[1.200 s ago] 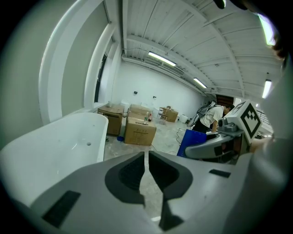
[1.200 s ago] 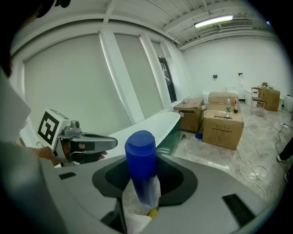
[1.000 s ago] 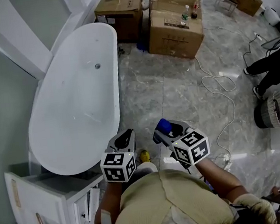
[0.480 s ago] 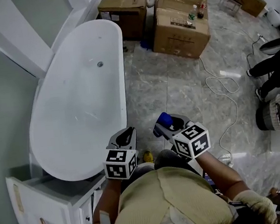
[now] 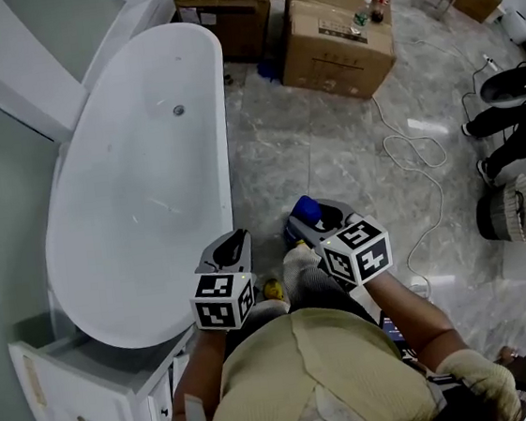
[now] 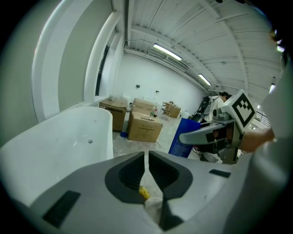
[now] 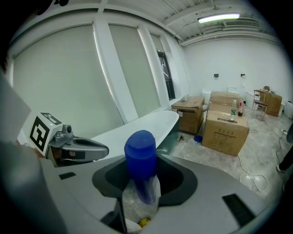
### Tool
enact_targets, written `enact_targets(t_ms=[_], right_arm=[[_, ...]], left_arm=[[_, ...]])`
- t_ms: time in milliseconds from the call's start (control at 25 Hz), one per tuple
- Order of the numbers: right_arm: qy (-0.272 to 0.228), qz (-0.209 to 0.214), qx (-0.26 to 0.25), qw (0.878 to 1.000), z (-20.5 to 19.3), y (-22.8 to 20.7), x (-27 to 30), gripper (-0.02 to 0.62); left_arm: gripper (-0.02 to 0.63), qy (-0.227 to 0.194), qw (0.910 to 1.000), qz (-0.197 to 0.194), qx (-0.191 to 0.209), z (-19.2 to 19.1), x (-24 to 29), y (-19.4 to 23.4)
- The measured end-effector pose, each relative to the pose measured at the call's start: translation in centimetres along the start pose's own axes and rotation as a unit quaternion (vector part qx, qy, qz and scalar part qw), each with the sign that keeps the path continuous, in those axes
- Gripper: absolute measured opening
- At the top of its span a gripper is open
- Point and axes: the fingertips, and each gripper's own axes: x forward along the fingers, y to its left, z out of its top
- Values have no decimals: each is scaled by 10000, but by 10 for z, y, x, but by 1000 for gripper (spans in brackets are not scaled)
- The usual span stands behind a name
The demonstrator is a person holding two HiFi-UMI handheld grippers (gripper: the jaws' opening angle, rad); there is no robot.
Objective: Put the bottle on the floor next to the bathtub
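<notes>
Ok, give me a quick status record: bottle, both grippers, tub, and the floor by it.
bottle: blue, held off the floor
right gripper: shut on the bottle
left gripper: shut, nothing between its jaws
bathtub: white, on the person's left
floor: grey marble tiles, running along the bathtub's side
task: bottle not yet set down

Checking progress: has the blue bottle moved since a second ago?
Yes. The bottle, held in the right gripper, has shifted forward along the side of the bathtub, away from its near end.
</notes>
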Motion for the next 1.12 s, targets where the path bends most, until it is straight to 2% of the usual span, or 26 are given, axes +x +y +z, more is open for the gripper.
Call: enact_targets(t_ms=[640, 880, 1120], right_arm=[[460, 471, -215, 9976, 32, -95, 69, 166], [687, 568, -218, 9958, 33, -131, 98, 166], [869, 664, -279, 9936, 28, -159, 124, 166]], left_arm=[[80, 106, 9980, 525, -338, 48, 113, 24], [80, 289, 9967, 649, -398, 48, 158, 33], [80, 488, 9926, 856, -710, 39, 197, 46]])
